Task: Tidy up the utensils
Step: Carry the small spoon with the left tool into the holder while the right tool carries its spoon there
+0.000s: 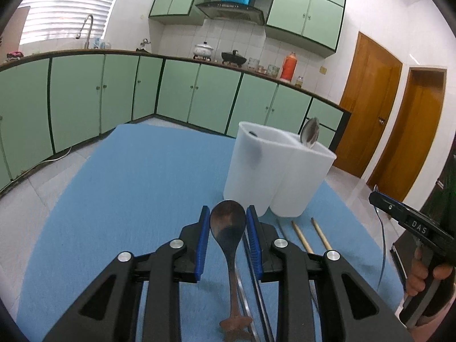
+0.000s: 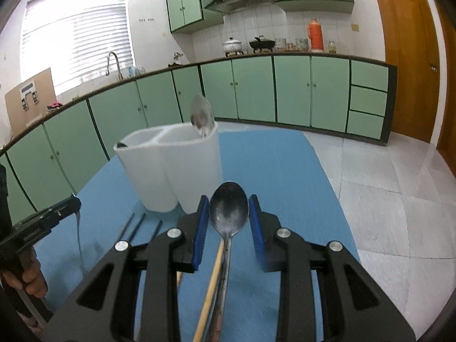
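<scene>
While both grippers hang over the blue mat [image 1: 128,185], the left gripper [image 1: 228,222] has its blue pads narrowly apart and clamped on a dark wooden spoon [image 1: 228,222], bowl forward. The right gripper [image 2: 229,213] pinches a metal spoon [image 2: 228,208] likewise. Just beyond both jaws stands the white divided holder [image 2: 171,165].

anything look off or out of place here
Nothing spilled or damaged. The metal spoon in the white holder leans against its rim, bowl end up. Loose chopsticks lie on the blue mat. Each gripper holds a spoon: left wooden, right metal.
</scene>
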A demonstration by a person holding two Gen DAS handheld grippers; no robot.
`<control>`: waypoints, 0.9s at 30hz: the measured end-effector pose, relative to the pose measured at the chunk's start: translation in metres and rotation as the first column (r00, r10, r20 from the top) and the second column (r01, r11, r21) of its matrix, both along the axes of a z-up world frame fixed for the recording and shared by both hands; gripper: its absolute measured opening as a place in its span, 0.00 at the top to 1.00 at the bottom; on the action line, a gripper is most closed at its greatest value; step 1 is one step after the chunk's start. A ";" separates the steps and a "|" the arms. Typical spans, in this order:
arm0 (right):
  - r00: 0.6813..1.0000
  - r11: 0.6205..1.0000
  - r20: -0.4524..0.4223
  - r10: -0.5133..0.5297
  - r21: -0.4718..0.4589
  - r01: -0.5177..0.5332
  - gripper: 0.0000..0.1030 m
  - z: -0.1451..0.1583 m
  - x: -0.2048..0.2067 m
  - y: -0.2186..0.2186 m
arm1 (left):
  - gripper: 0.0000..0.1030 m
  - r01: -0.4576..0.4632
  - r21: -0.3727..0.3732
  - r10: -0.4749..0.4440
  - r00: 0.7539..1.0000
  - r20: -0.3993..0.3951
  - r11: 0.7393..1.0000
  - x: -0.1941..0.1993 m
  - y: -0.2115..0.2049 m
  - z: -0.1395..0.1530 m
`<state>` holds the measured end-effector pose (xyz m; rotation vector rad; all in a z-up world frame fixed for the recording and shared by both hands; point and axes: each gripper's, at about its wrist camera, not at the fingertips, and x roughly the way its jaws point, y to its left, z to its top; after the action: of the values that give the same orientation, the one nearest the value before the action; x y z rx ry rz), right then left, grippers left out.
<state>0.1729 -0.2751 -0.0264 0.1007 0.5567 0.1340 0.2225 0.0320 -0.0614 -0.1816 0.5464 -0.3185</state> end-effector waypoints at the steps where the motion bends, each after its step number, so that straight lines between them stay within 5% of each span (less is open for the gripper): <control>1: 1.000 1.000 0.010 0.006 0.001 -0.006 0.74 0.003 0.000 0.001 | 0.75 -0.004 -0.007 0.004 1.000 0.010 1.000 0.000 0.001 0.002; 17: 1.000 1.000 0.003 0.019 0.011 -0.019 0.74 0.007 0.008 0.004 | 0.75 -0.005 -0.039 0.007 0.999 0.049 0.999 -0.004 -0.003 0.005; 27: 0.997 0.999 0.056 0.045 0.011 -0.045 0.74 0.022 0.007 0.009 | 0.76 0.003 -0.075 0.008 0.989 0.146 0.997 -0.014 0.002 0.035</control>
<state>0.1802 -0.2665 -0.0046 0.0959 0.5030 0.1835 0.2082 0.0341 -0.0264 -0.2292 0.3894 -0.3471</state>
